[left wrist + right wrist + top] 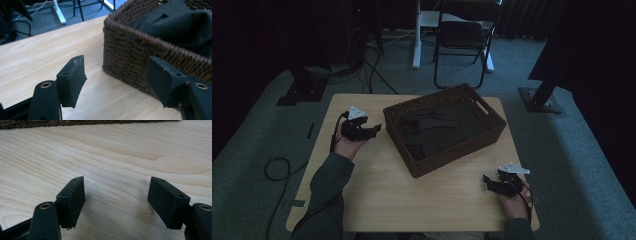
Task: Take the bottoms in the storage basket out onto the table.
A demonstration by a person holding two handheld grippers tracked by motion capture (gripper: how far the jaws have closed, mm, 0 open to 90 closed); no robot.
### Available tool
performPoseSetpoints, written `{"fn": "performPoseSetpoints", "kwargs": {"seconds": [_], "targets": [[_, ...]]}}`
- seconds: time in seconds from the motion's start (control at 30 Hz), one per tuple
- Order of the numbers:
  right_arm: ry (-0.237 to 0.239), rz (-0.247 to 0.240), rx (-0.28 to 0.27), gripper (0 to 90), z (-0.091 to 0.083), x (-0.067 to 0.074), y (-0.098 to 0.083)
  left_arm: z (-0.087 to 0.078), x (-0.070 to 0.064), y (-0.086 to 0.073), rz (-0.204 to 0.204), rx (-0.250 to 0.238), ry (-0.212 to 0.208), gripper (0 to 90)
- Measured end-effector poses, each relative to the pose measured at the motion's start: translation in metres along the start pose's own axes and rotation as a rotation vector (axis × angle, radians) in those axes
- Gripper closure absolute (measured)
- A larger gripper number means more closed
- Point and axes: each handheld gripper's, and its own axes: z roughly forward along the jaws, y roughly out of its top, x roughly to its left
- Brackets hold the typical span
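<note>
Light wooden table (382,190), rounded corners, standing on grey-green carpet (582,165).

Dark brown woven wicker basket (472,142), rectangular, with a handle slot in its far short wall; set at an angle on the far middle of the table, one corner close to the far right edge. Contents: dark folded cloth (439,129), lying below the rim.

Left gripper (371,130): held near the left edge, just beside the basket's left corner and apart from it; jaws spread wide, nothing between them.

Right gripper (488,183): low over the near right corner, jaws spread wide over bare wood, nothing held.

Open wood: broad strip along the near edge between the grippers, and the near left corner.

Beyond the far edge: black folding chair (462,37), white table leg (416,35), loose black cables (279,167) on carpet.
</note>
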Motion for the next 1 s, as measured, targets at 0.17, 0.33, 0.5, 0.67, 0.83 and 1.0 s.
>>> {"fn": "performPoseSetpoints", "kwargs": {"seconds": [0.17, 0.33, 0.5, 0.67, 0.83, 1.0], "targets": [[0.0, 0.0, 0.0, 29.5, 0.0, 0.0, 0.0, 0.001, -0.004, 0.015, 0.012, -0.013, -0.014, 32.3], [0.0, 0.001, 0.0, 29.5, 0.0, 0.0, 0.0, 0.005, -0.01, 0.025, 0.017, -0.023, -0.029, 32.2], [0.0, 0.0, 0.0, 29.5, 0.0, 0.0, 0.0, 0.01, -0.018, 0.035, 0.034, -0.021, -0.047, 32.3], [0.0, 0.0, 0.0, 29.5, 0.0, 0.0, 0.0, 0.017, -0.026, 0.043, 0.061, -0.016, -0.075, 34.5], [0.0, 0.0, 0.0, 29.5, 0.0, 0.0, 0.0, 0.023, -0.031, 0.053, 0.059, -0.014, -0.097, 37.0], [0.001, 0.0, 0.0, 29.3, 0.0, 0.0, 0.0, 0.031, -0.036, 0.064, 0.069, -0.01, -0.109, 39.2]]}}
